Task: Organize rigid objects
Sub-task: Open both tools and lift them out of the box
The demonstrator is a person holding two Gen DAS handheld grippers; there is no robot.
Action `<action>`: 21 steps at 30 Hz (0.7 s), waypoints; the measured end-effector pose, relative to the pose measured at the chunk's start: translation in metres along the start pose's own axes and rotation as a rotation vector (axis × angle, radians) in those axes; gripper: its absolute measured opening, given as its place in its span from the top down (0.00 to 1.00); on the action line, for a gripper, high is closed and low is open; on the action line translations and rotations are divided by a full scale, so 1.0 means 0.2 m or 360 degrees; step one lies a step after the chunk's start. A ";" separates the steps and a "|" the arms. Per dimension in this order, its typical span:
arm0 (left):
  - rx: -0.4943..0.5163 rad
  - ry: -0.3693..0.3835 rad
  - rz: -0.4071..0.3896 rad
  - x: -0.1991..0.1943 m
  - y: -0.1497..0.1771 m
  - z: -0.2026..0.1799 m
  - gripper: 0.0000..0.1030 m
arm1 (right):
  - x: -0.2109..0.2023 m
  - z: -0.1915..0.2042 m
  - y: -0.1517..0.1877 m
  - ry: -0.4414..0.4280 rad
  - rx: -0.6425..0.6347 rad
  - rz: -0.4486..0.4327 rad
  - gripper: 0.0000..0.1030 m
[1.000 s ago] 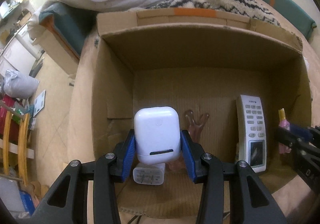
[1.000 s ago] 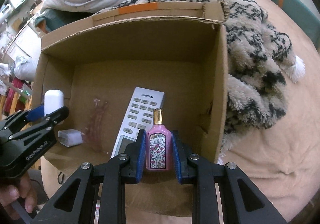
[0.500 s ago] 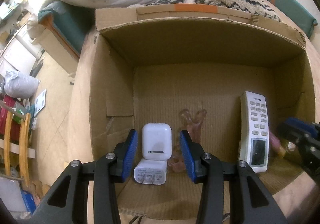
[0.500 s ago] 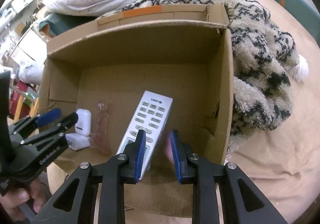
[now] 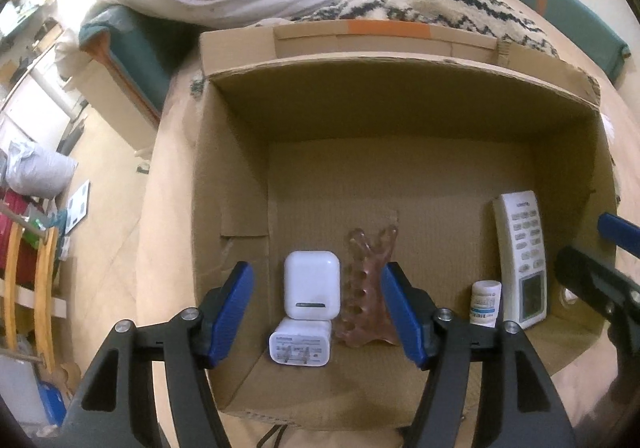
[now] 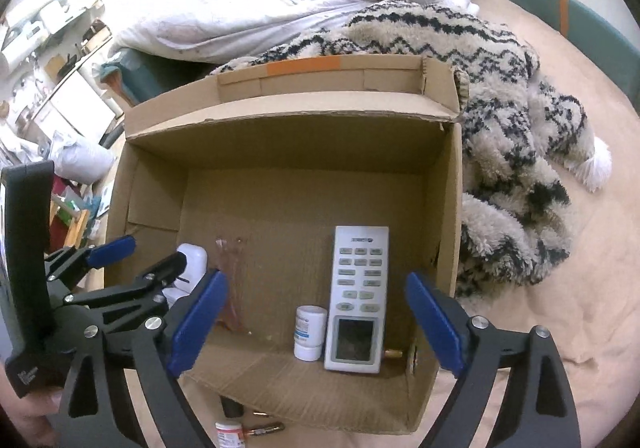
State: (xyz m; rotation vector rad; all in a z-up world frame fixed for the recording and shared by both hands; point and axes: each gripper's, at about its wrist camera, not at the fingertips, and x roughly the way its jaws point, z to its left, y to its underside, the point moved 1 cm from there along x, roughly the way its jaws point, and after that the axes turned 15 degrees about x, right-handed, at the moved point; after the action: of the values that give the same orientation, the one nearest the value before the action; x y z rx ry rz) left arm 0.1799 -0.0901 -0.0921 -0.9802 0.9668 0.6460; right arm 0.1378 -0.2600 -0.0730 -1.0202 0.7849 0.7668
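A: Left gripper [image 5: 316, 312] look?
B: Black plastic arms with triangular cutouts, silver round screws at the joints, bright blue flat pads [image 5: 230, 312] on the fingers.
A: Right gripper [image 6: 316, 324]?
B: Same build: black frame, silver screws, blue pads [image 6: 434, 322]. Matte finish.
A: Markings?
B: Small white lettering on the left gripper's black body in the right wrist view, too small to read. Tall black handle rising behind it.
A: Skin?
B: Bit of bare hand [image 6: 30, 422] under that handle, light pinkish. Sleeve can't tell.
A: Cables?
B: Can't tell.
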 end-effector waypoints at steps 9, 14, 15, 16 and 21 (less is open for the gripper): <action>-0.0024 -0.0014 -0.0036 -0.05 0.00 0.02 0.39 | -0.04 0.00 0.01 0.0006 0.0007 -0.0014 0.06; -0.0035 -0.0011 -0.0045 -0.09 0.02 0.04 0.39 | -0.10 0.01 0.02 0.0003 -0.0002 -0.0033 0.06; -0.0039 0.0002 -0.0043 -0.10 0.03 0.04 0.39 | -0.11 0.02 0.02 0.0002 -0.0006 -0.0041 0.06; -0.0040 0.0020 -0.0045 -0.11 0.03 0.05 0.39 | -0.13 0.02 0.02 0.0000 -0.0007 -0.0049 0.06; -0.0044 0.0009 -0.0028 -0.15 0.04 0.08 0.39 | -0.17 0.01 0.05 0.0003 0.0001 -0.0078 0.06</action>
State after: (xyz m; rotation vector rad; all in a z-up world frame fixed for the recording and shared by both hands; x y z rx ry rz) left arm 0.1656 -0.0730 -0.0643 -1.0146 0.9555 0.6434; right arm 0.1126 -0.2618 -0.0480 -1.0363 0.7587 0.7237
